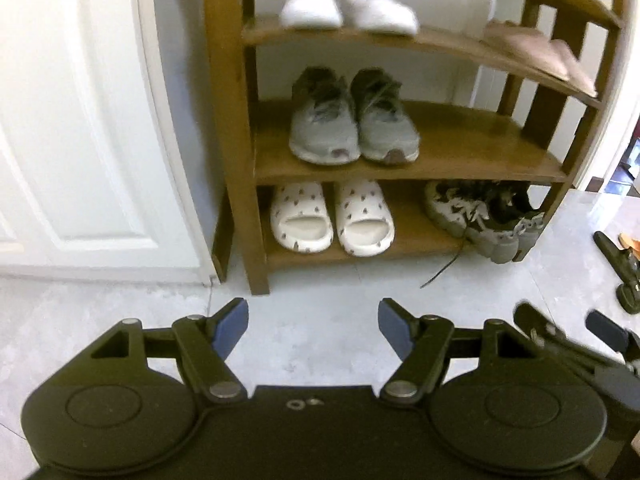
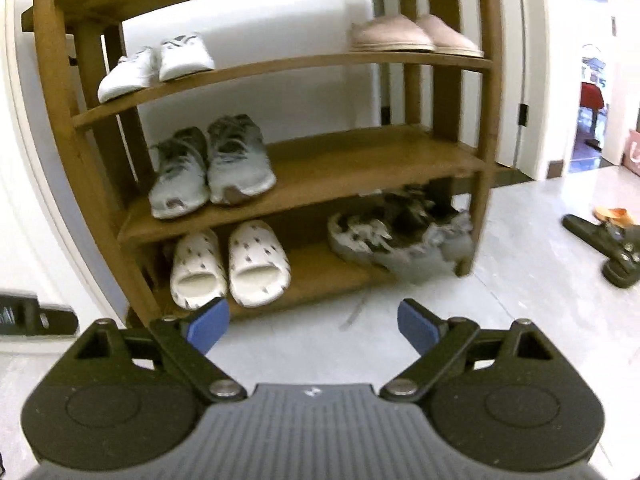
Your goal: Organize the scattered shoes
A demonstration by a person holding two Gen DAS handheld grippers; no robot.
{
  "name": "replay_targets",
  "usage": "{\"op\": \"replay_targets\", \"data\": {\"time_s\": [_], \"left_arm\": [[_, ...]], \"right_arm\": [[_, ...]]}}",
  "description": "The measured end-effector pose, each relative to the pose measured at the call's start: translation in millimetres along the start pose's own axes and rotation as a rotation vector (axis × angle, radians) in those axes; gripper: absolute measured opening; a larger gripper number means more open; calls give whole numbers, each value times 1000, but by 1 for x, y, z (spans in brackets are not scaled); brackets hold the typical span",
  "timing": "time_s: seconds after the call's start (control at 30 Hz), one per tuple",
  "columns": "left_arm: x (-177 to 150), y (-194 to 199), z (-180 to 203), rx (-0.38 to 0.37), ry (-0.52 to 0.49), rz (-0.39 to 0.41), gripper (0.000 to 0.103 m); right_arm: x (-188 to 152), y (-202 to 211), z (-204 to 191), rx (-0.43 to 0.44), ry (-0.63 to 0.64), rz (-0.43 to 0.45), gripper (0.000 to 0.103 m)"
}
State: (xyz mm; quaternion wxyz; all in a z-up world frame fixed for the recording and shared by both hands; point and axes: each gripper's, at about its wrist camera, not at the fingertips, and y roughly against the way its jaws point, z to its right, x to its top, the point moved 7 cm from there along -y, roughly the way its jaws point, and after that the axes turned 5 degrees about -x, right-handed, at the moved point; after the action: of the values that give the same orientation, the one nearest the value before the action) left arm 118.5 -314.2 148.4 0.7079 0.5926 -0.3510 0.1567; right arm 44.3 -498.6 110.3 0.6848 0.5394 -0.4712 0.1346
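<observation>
A brown wooden shoe rack (image 1: 472, 160) (image 2: 360, 172) holds white sneakers (image 1: 348, 6) (image 2: 156, 64) and tan slippers (image 1: 536, 54) (image 2: 416, 34) on the top shelf, grey sneakers (image 1: 352, 120) (image 2: 212, 168) in the middle, white slides (image 1: 332, 220) (image 2: 228, 268) and grey-black sneakers (image 1: 484, 216) (image 2: 400, 236) at the bottom. Dark sandals (image 1: 620, 268) (image 2: 608, 244) lie loose on the floor at the right. My left gripper (image 1: 312, 324) is open and empty above the floor before the rack. My right gripper (image 2: 314, 324) is open and empty too; it also shows in the left wrist view (image 1: 568, 328).
A white panelled door (image 1: 80, 120) stands left of the rack. The floor (image 1: 320, 280) (image 2: 520, 320) is pale grey tile. A loose dark shoelace (image 1: 440, 272) trails onto the floor. A doorway (image 2: 592, 108) opens to another room at the right.
</observation>
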Motion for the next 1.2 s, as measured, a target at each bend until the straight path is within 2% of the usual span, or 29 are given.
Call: {"op": "replay_targets", "data": {"time_s": [0.13,0.27,0.4,0.57,0.73,1.2], "left_arm": [[5,26,13,22,-18,71,72],[12,46,25,66,-47,141,72],[17,54,36,52,-14,146,72],[23,51,46,44,15,140,72],[28,46,54,55,10,147,72],[33,48,65,63,-56,177,72]], "right_arm": [[-19,28,16,-43,87,-14,93],[-26,46,25,-25,101,-15,93],[-21,52,34,19,79,-21,93],[-2,53,49,51,62,25,93],[12,50,60,48,32,55,93],[3,40,62,65,34,38,93]]}}
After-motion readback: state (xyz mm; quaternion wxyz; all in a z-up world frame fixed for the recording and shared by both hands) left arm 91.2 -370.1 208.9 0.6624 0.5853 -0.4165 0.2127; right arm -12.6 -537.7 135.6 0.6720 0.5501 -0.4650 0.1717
